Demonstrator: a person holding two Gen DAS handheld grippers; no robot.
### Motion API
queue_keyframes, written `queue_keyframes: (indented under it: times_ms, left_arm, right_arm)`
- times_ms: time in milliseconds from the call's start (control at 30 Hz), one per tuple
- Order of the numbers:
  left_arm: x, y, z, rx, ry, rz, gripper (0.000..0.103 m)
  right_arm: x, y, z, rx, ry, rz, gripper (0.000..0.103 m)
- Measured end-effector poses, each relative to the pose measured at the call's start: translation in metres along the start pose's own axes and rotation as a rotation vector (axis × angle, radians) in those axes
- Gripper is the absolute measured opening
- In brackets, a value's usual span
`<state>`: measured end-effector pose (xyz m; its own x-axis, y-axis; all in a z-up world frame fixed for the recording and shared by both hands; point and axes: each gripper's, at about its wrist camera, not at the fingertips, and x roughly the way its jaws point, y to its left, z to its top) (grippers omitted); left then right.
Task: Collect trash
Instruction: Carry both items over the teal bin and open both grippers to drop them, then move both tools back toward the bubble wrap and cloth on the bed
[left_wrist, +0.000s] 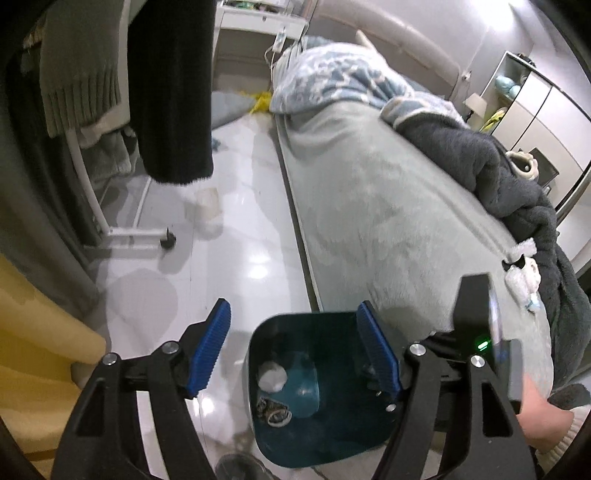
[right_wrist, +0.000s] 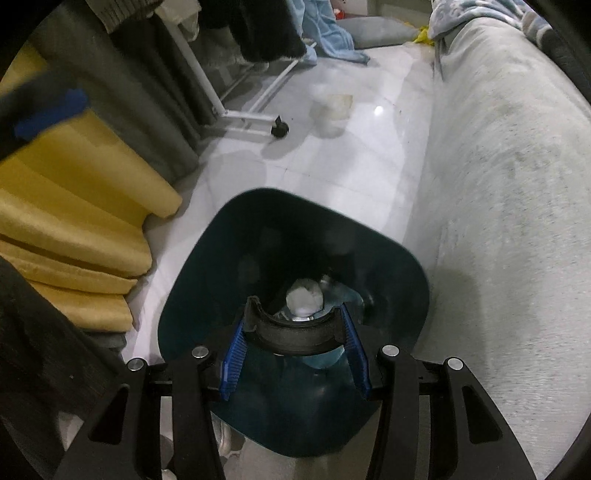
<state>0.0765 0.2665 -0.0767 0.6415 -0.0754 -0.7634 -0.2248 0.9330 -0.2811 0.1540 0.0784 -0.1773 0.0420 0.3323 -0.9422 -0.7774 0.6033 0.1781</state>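
One bin (right_wrist: 295, 258), dark teal, stands on the white floor (right_wrist: 362, 155) right beside the bed (right_wrist: 509, 184). In the bin: one white wad (right_wrist: 303, 297), plus a small dark tangle seen from the left wrist; other contents too dim to count. Right gripper (right_wrist: 295, 328) points down over the bin mouth, its blue pads clamped on one black curved piece (right_wrist: 295, 334). Left gripper (left_wrist: 293, 332) hangs above the bin's near edge, jaws wide, nothing between them. On the bed: one dark grey blanket (left_wrist: 517, 184), one blue patterned quilt (left_wrist: 332, 77), and a few small white scraps (left_wrist: 522, 273) near the blanket's edge. On the floor beyond the bin: one pale cup-like item (right_wrist: 332, 110), blurred. A wheeled clothes rack (right_wrist: 255, 118) with hanging garments stands left; yellow cushions (right_wrist: 74, 221), at least three stacked, crowd the bin's left side.
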Motion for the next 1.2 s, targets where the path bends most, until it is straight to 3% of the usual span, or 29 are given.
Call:
queue_keyframes:
  times_ms: [67,267,400,867,1200]
  left_arm:
    - [-0.005,0.001,0.003,0.003,-0.022,-0.011,0.070]
    - [-0.016,-0.001,0.009,0.005,-0.073,-0.027,0.068]
    - [-0.026,-0.008,0.015,0.012,-0.113,-0.042,0.067]
    - [-0.056,-0.070,0.033,0.111,-0.243,-0.098,0.067]
    - [-0.050,-0.116,0.038,0.156,-0.244,-0.144,0.069]
  right_arm:
    - [0.005,0.001,0.000,-0.007,0.012,-0.010,0.052]
    - [0.006,0.001,0.000,-0.019,0.024,-0.033,0.073]
    - [-0.004,0.000,0.003,-0.018,-0.004,-0.044,0.077]
    - [-0.086,-0.009,0.004,-0.005,-0.252,-0.055,0.083]
    - [-0.143,-0.052,-0.023,0.062,-0.406,-0.107,0.084]
